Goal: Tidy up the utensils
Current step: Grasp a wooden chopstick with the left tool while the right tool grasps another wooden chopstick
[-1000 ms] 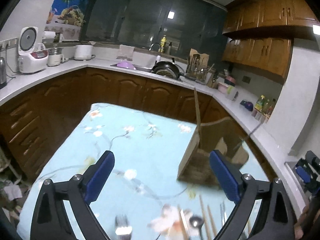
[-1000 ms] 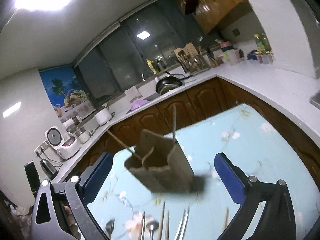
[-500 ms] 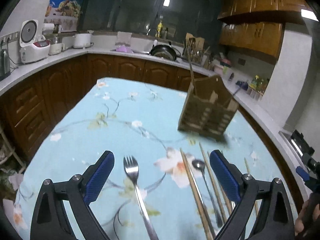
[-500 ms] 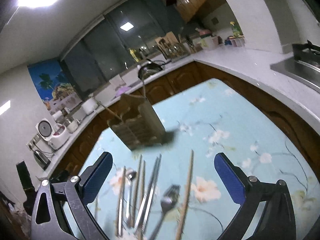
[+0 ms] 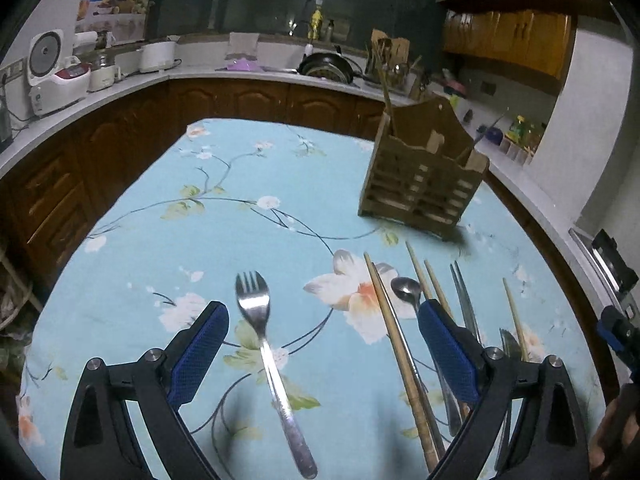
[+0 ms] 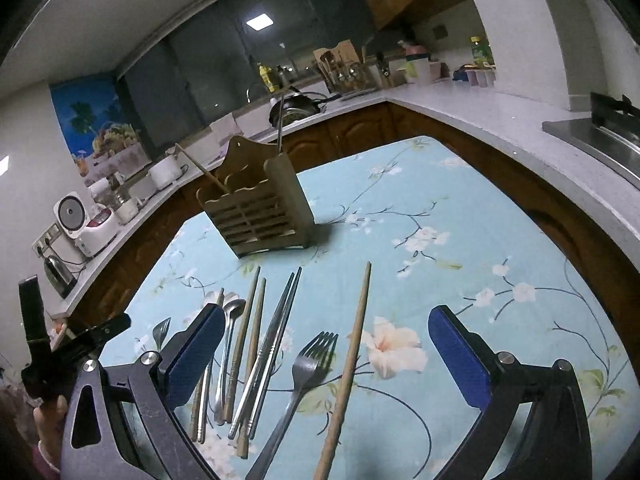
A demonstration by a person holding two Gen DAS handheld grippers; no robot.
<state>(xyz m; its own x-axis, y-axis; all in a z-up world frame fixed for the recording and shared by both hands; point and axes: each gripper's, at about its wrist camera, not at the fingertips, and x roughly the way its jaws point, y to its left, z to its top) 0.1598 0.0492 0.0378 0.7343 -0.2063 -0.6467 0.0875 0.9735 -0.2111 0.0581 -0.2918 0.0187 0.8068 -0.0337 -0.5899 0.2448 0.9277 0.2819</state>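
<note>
Both wide open, nothing gripped: left gripper (image 5: 322, 334) straddling a fork (image 5: 267, 354), right gripper (image 6: 326, 344) over a fork (image 6: 298, 388) and wooden chopstick (image 6: 348, 368). Probably best to pinch the handle mid-length, lift level, then drop tines-up into the wooden holder (image 5: 422, 182) beyond the fingertips.

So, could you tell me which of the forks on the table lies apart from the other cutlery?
The fork between the left gripper's open fingers: it lies alone on the cloth, while the other fork lies among the chopsticks.
</note>
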